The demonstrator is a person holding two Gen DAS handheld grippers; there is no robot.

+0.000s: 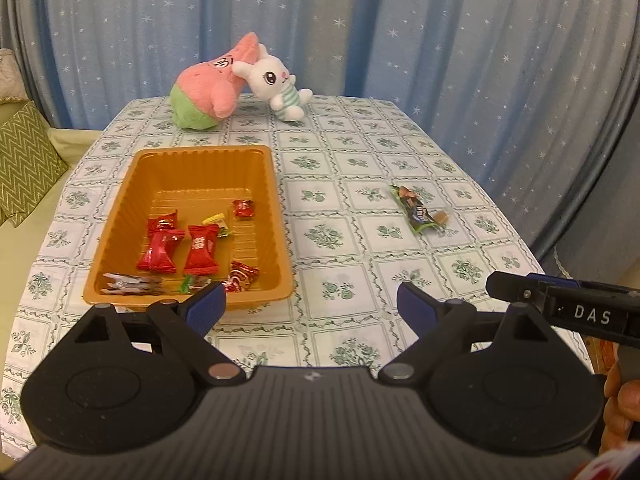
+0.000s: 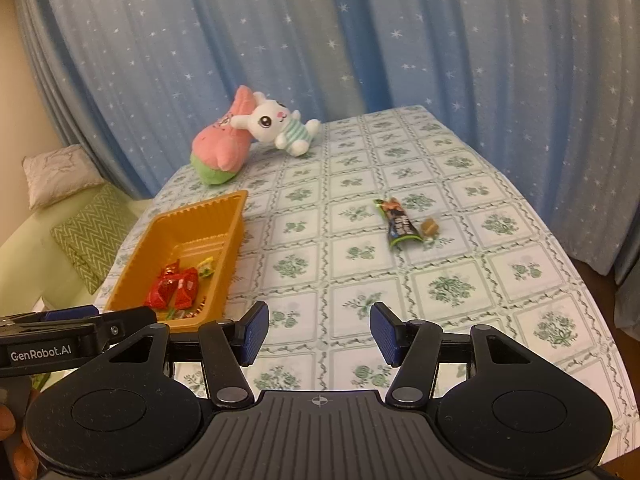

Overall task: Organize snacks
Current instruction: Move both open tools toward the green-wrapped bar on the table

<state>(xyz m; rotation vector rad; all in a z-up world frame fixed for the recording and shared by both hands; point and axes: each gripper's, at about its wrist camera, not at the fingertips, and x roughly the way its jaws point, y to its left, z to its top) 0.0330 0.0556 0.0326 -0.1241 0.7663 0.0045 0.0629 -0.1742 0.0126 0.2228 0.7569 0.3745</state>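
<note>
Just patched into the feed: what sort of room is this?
Probably a home living room: a table in a floral cloth, starry blue curtains behind it, plush toys at the far end, cushions alongside.

left wrist: above tray (image 1: 276, 184) | right wrist: rightward | shared: table (image 2: 460, 184)

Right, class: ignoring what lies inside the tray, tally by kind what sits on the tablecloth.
Plush toys, pink star and white rabbit: 2
Orange ribbed plastic tray: 1
Loose snacks, dark wrapped bar and small brown sweet: 2
Total: 5
</note>
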